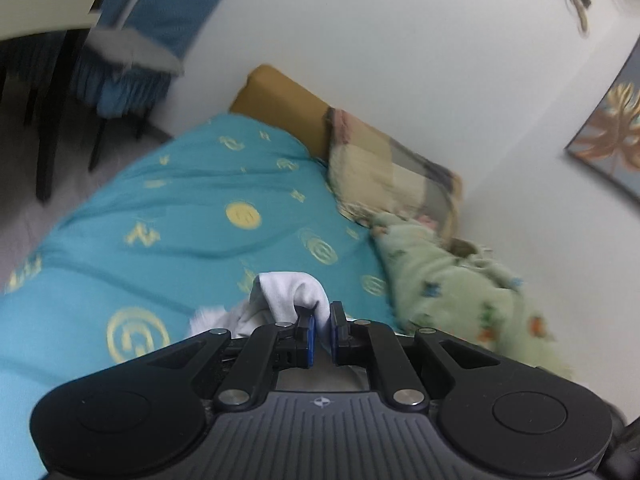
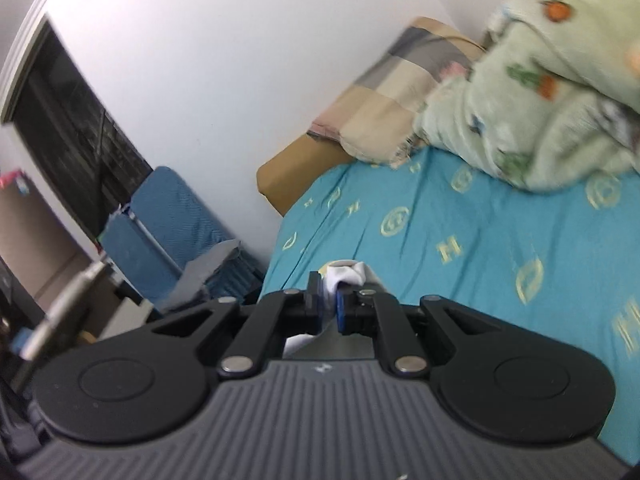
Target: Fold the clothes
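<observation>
My left tongs (image 1: 322, 326) pinch a bunched edge of the white garment (image 1: 286, 298), and my right tongs (image 2: 329, 298) pinch another bit, both held over the teal bed (image 1: 180, 200). No neat fold shows (too little cloth visible), so I judge most folding remains.

I see a bed (image 1: 192, 208) under a turquoise sheet with gold emblems; against the wall, a checked pillow (image 1: 400, 168) and a crumpled pale-green cactus-print blanket (image 1: 452, 280) lie on it, touching each other.
</observation>
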`<state>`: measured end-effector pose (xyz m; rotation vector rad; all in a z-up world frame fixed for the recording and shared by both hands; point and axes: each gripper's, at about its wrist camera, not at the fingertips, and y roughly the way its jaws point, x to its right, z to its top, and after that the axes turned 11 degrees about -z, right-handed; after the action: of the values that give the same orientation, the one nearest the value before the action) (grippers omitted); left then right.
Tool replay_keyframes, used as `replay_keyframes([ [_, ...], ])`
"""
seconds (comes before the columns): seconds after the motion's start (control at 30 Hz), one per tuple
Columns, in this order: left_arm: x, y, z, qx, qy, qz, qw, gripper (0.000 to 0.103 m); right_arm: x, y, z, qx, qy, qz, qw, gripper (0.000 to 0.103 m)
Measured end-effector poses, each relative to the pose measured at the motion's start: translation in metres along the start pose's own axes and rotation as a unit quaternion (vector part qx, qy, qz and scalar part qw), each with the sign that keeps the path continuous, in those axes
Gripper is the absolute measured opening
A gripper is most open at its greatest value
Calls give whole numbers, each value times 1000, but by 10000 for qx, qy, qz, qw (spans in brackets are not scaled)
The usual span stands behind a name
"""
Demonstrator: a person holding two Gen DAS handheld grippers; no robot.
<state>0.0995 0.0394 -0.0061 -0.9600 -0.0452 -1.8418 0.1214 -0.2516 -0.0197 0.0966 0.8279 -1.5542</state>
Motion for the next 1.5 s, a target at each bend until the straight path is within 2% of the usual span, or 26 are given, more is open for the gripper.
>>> replay_keyframes([
  [0.17,-34,60,-16,-117,263,-14,9996,8,34,68,-17,-216,185,-101,9995,11],
  [0.3,-48,92,-20,-444,452,135,9979,8,59,107,-22,-803,383,-103,9960,13],
  [0.33,-51,95,-20,-487,502,73,9975,9,60,112,-21,-869,332,-98,9956,20],
  [0.37,-54,97,-21,-515,506,-11,9974,15,60,115,-20,-912,251,-94,9955,35],
  [0.4,-56,100,-21,-564,476,-49,9973,29,57,116,-20,-885,84,-72,9960,48],
  [0.43,-58,101,-22,-638,441,-58,9970,40,53,115,-21,-821,-94,9,9966,79],
  [0.47,-58,102,-23,-686,439,-70,9967,62,49,113,-24,-722,-249,124,9970,94],
  [0.53,-56,104,-28,-664,766,-98,9948,81,41,109,-29,-584,-519,310,9965,92],
  [0.6,-54,112,-36,-713,1237,93,9897,81,34,108,-34,-535,-762,372,9950,92],
  [0.67,-57,124,-44,-944,1375,353,9854,81,29,115,-40,-566,-1064,294,9923,92],
  [0.7,-61,130,-48,-1073,1376,413,9838,79,27,120,-43,-594,-1224,256,9904,88],
  [0.73,-65,136,-52,-1182,1399,472,9820,77,26,127,-48,-679,-1400,213,9876,75],
  [0.8,-69,145,-61,-1358,1566,662,9760,73,25,146,-59,-978,-1670,66,9811,66],
  [0.87,-71,148,-66,-1401,1671,705,9734,74,28,160,-69,-1321,-1738,-146,9758,42],
  [0.9,-72,147,-68,-1387,1707,695,9730,74,29,164,-73,-1440,-1773,-232,9733,41],
  [1.0,-73,137,-66,-1349,1603,664,9755,73,31,157,-71,-1415,-1724,-290,9744,38],
  [1.17,-58,105,-65,-1297,1538,620,9776,74,29,115,-63,-1167,-1676,-400,9781,41],
  [1.3,-47,80,-85,-1422,1731,1025,9692,74,31,80,-73,-1245,-1693,-539,9762,41],
  [1.4,-58,77,-96,-1663,1203,1097,9725,74,33,70,-93,-1468,-1948,-800,9665,41],
  [1.5,-70,70,-96,-1674,727,1096,9771,75,32,74,-109,-1575,-2270,-970,9562,41],
])
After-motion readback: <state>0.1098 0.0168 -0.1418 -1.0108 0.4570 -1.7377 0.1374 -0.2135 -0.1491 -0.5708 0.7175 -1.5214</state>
